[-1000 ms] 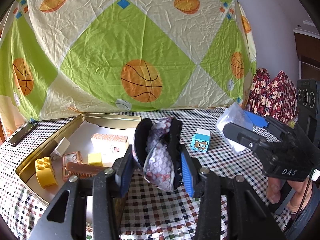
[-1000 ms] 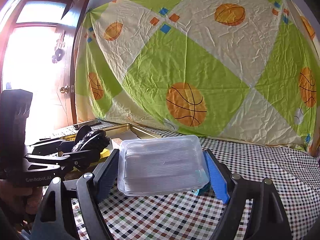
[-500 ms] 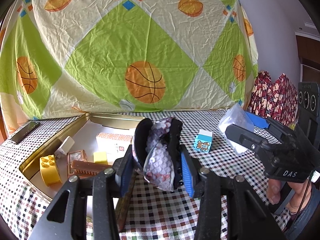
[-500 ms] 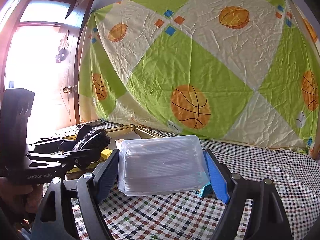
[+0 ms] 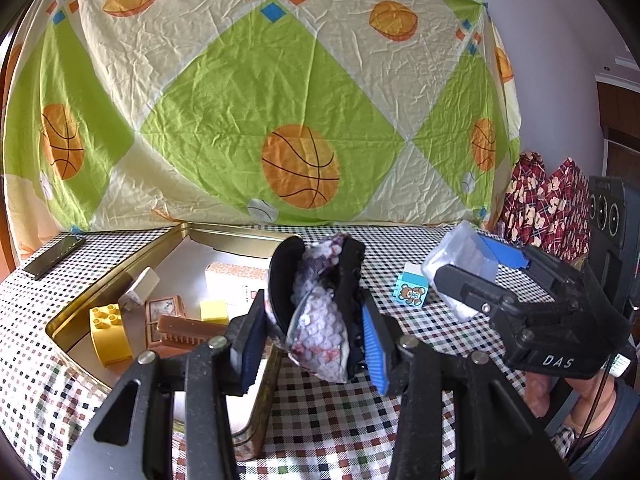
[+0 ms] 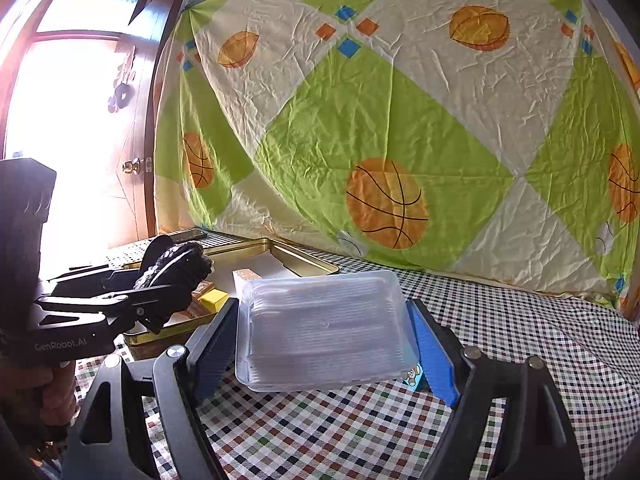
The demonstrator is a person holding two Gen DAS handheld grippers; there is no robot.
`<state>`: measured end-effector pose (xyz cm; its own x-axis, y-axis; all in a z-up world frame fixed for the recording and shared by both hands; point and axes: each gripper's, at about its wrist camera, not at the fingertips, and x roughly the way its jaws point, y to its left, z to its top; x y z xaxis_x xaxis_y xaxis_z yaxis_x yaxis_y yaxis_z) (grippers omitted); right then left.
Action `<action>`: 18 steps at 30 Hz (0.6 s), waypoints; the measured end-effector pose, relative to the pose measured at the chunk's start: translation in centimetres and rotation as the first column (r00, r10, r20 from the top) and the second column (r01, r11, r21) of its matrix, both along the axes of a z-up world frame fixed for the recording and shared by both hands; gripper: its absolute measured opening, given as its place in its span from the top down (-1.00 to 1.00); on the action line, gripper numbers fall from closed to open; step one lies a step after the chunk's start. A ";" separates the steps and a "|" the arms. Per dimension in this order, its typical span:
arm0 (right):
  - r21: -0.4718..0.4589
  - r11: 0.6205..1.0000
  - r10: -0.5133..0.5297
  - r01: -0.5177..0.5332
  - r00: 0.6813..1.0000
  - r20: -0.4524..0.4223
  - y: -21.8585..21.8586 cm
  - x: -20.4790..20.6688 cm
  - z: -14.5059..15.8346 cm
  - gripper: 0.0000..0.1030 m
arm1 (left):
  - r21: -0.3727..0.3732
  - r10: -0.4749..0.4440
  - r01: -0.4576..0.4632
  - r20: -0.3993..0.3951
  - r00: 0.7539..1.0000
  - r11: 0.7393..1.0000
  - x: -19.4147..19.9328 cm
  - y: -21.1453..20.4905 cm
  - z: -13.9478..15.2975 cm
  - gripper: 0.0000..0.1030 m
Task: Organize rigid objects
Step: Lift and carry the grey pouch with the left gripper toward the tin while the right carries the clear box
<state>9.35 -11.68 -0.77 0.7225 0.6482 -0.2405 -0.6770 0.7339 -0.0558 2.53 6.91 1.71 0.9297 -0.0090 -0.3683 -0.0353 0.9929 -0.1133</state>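
Note:
My left gripper (image 5: 314, 334) is shut on a black object with patterned cloth (image 5: 320, 308), held above the near right corner of a gold tin tray (image 5: 120, 276). In the right wrist view the same left gripper (image 6: 160, 292) and its black object (image 6: 176, 266) hang over the tray's rim (image 6: 304, 260). My right gripper (image 6: 324, 344) is shut on a clear plastic box (image 6: 324, 332), held flat above the checked tablecloth. From the left wrist view, the right gripper (image 5: 480, 268) and the clear box (image 5: 456, 254) sit to the right of the tray.
In the tray lie a yellow brick (image 5: 110, 334), a brown comb (image 5: 188, 326), a small yellow block (image 5: 214, 310), a peach box (image 5: 236, 284) and a white plug (image 5: 144, 284). A blue bear cube (image 5: 412, 290) stands on the cloth. A phone (image 5: 54, 256) lies far left.

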 end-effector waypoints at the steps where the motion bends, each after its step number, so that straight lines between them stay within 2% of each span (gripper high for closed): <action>1: -0.001 1.000 0.000 0.000 1.000 0.000 0.1 0.0 0.0 -0.61 | -0.006 0.001 -0.001 0.001 1.000 1.000 0.0 0.2 0.0 0.18; 18: -0.090 0.995 0.043 -0.039 0.998 0.039 4.8 -1.3 -0.2 -0.61 | -0.053 0.034 -0.033 0.019 0.999 0.998 -1.2 2.9 0.1 0.18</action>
<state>8.01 -6.85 -0.95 0.7059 0.6551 -0.2693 -0.7024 0.6962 -0.1477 1.33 9.78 1.84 0.9370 0.0031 -0.3494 -0.0652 0.9839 -0.1661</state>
